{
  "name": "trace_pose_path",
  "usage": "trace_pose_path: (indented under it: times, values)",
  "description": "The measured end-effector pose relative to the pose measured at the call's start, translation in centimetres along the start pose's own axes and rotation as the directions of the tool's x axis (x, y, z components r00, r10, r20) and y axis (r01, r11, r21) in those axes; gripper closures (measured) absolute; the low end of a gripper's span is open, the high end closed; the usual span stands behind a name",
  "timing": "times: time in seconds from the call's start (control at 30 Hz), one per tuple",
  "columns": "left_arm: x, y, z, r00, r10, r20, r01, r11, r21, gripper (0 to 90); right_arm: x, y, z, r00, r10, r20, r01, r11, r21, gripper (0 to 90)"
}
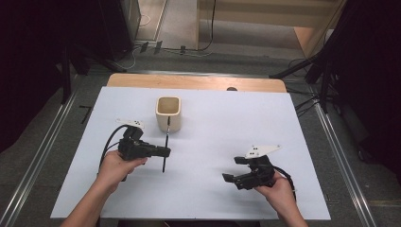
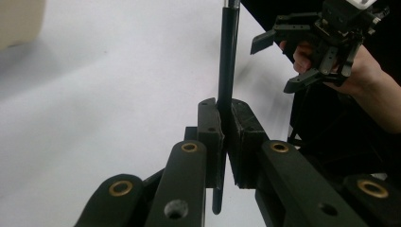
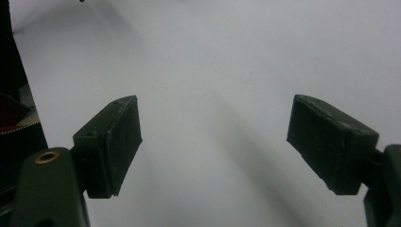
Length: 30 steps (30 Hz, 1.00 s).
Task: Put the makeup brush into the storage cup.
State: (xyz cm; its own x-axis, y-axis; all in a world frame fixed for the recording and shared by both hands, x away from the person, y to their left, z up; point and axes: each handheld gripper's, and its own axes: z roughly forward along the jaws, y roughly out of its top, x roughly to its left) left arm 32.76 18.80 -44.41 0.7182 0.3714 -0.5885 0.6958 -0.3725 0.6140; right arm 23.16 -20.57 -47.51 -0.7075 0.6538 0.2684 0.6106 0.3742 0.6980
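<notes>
A thin dark pen [image 1: 165,147] hangs upright above the white table, just in front of a cream square cup [image 1: 168,113]. My left gripper [image 1: 164,151] is shut on the pen near its middle; in the left gripper view the pads clamp the pen [image 2: 227,71], whose tip pokes out below them. My right gripper [image 1: 232,169] rests low at the right of the table, held by a hand, its jaws wide open with nothing between them. The right gripper view shows both pads [image 3: 111,142] spread apart over bare table.
The white table sheet [image 1: 213,118] has a wooden edge [image 1: 194,81] at the back. Rails run along the floor on both sides, and dark stands and cables sit beyond the table's far corners. The right gripper [image 2: 314,45] also appears far off in the left gripper view.
</notes>
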Motion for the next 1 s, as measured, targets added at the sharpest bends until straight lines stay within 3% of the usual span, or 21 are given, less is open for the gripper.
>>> trace_pose_path:
  times: [0.3,0.6,1.0]
  values:
    - [0.7,0.1,-0.7,0.9996,-0.025,-0.012,0.024,0.9994,-0.024,84.8,0.0,0.0,-0.1,1.0,0.008,0.002,-0.008,1.0,-0.001,19.4]
    - [0.6,0.6,-0.4,0.9998,0.003,-0.018,-0.004,0.9998,-0.019,84.8,0.0,0.1,0.2,1.0,0.005,0.007,-0.005,1.0,0.004,19.5]
    - [0.8,3.2,-0.3,0.9983,0.053,-0.025,-0.054,0.9979,-0.035,84.7,0.3,0.1,0.4,1.0,-0.005,-0.005,0.005,0.9999,0.015,19.5]
